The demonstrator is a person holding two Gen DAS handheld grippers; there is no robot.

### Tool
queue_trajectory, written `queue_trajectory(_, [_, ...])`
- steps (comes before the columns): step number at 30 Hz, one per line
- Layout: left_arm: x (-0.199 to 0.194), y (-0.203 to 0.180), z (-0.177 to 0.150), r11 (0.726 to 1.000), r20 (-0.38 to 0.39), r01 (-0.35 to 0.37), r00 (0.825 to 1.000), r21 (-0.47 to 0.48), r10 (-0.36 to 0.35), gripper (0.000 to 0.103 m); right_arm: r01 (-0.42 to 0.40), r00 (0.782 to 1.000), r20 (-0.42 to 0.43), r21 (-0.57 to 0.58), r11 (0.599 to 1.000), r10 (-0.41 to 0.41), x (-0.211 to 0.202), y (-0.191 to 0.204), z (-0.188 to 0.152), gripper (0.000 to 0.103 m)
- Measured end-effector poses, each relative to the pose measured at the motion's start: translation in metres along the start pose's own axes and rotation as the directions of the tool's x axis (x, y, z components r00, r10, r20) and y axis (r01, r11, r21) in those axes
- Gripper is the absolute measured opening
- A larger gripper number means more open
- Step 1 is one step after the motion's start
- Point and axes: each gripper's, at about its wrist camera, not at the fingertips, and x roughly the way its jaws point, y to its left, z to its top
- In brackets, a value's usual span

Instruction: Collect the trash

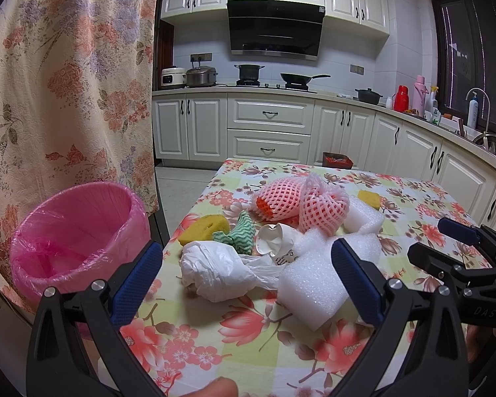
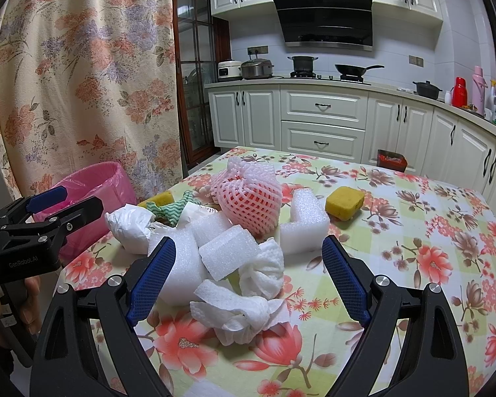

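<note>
Both claws spread apart, empty: left claw [image 1: 244, 278] faces a white plastic bag [image 1: 215, 273], foam block [image 1: 309, 284] at its right finger. Right claw [image 2: 248, 278] over crumpled paper towel [image 2: 248, 311]; foam blocks [image 2: 229, 254] crowd ahead. Pink-lined bin [image 1: 72, 231] left of left claw, off the bench [image 1: 248, 347].

Trash pile hogs the middle, edges are open

Near strip of the floral table [image 2: 314, 357] is bare, and so is the right side past the lone yellow sponge [image 2: 344, 202]. Foam blocks [image 2: 229, 254], crumpled paper towels [image 2: 244, 311] and the white bag [image 1: 211, 273] clog the center. The pink bin [image 1: 76, 231] sits off the left edge, mouth unobstructed, with the curtain [image 1: 66, 76] hanging right behind it.
</note>
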Motion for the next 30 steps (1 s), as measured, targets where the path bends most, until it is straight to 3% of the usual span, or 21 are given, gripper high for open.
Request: queue_trajectory(30, [-0.0014,-0.0008,0.0008,1.0,-0.008,0.001,1.0,0.001,-0.001,0.099,0.001,1.0,-0.006,0.001,1.0,-0.001,0.0007,0.0003,0.0008,0.085])
